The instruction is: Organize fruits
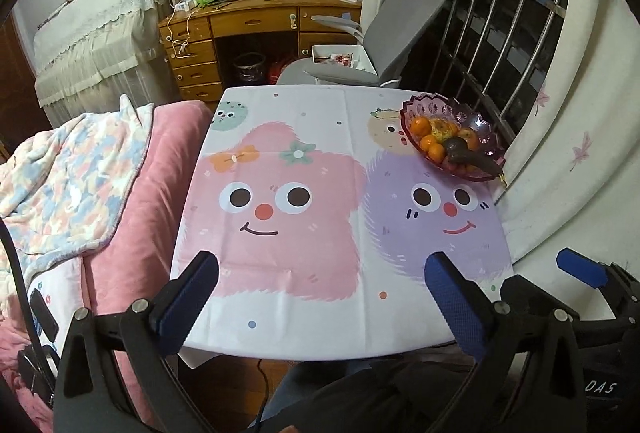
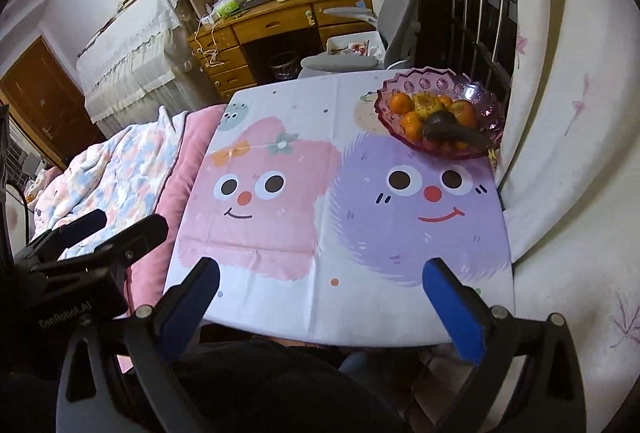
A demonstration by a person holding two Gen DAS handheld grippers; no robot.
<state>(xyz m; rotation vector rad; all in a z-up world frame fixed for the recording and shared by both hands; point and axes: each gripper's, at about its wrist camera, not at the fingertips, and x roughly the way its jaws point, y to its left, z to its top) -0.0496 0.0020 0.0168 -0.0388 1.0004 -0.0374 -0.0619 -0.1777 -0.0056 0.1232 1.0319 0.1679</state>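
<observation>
While your left hand-held gripper (image 1: 322, 287) and right hand-held gripper (image 2: 320, 291) both gape wide and empty, every orange fruit (image 1: 432, 141) sits piled in the purple scalloped glass bowl (image 1: 486, 129); keep well clear of that bowl.

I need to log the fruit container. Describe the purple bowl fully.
The purple bowl looks like translucent cut glass or plastic with a scalloped rim and round patterns pressed into its wall. It sits upright on the table's far right corner, beside the curtain. It holds several oranges, a yellowish fruit and a dark elongated fruit. Nothing else touches it.
</observation>
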